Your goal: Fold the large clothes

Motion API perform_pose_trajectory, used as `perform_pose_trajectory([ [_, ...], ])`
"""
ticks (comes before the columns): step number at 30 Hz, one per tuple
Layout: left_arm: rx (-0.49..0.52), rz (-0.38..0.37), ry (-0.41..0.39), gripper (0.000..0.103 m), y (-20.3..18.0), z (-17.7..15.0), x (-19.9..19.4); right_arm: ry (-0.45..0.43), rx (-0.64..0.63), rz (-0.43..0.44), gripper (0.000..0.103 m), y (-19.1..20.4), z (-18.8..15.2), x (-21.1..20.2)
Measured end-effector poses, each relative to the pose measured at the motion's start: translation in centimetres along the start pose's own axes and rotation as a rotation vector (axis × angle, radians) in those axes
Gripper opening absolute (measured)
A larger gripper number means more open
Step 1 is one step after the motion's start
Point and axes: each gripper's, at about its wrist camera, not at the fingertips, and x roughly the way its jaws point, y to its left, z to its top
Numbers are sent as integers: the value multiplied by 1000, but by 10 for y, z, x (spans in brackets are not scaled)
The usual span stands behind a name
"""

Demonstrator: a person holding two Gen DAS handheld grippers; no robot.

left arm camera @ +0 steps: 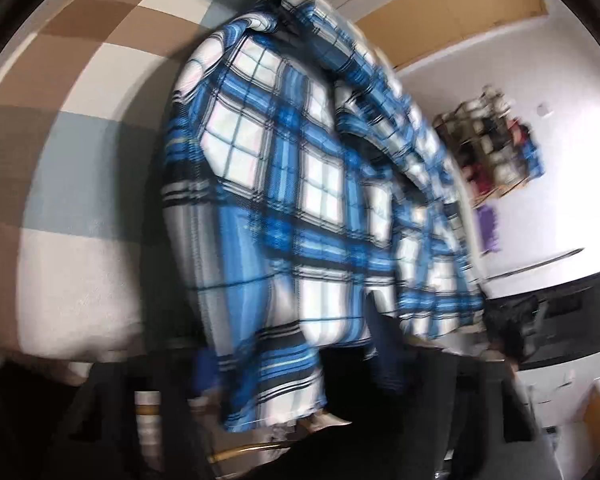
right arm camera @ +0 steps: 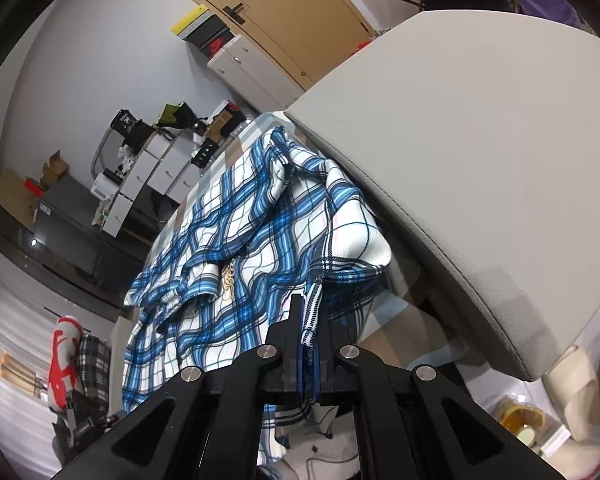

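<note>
A large blue and white plaid shirt (left arm camera: 284, 184) hangs stretched across the left wrist view, over a checked brown, grey and white surface (left arm camera: 80, 80); this view is blurred. The left gripper's jaws are dark and blurred at the bottom, and the shirt's lower edge runs down to them. In the right wrist view the same shirt (right arm camera: 240, 248) lies bunched on the checked surface. My right gripper (right arm camera: 309, 332) is shut on a hem corner of the shirt, pinched between the two fingers.
A large beige cushion (right arm camera: 480, 160) rises close to the right of the shirt. White drawer units (right arm camera: 156, 172), boxes and a dark cabinet (right arm camera: 60, 220) stand at the far left. A shoe rack (left arm camera: 496, 140) hangs on the white wall.
</note>
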Motion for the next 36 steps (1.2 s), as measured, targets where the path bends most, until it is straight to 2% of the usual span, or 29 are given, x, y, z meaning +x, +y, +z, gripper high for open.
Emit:
perform_pose_trajectory([
  [1, -3, 13, 43, 0, 1, -2, 6, 0, -1, 0, 3, -1, 0, -1],
  [5, 7, 32, 101, 0, -2, -7, 2, 13, 29, 30, 3, -9, 1, -2],
  [7, -27, -51, 102, 0, -1, -5, -15, 26, 54, 61, 3, -13, 4, -4],
  [9, -71, -124, 101, 0, 2, 2, -28, 34, 71, 53, 3, -16, 9, -6],
  [15, -154, -249, 39, 0, -12, 61, -55, 72, 89, 77, 3, 0, 44, -7],
  [23, -214, -239, -16, 0, -36, 147, -63, 111, 45, 47, 3, 57, 132, 16],
  [30, -304, -283, -73, 0, -46, 212, -67, 211, 31, -47, 3, 94, 215, 91],
  [32, -352, -290, -72, 0, -37, 227, -61, 234, 29, -81, 3, 100, 229, 114],
  [36, -409, -253, -59, 0, -23, 251, -42, 319, 7, -161, 3, 105, 251, 170],
])
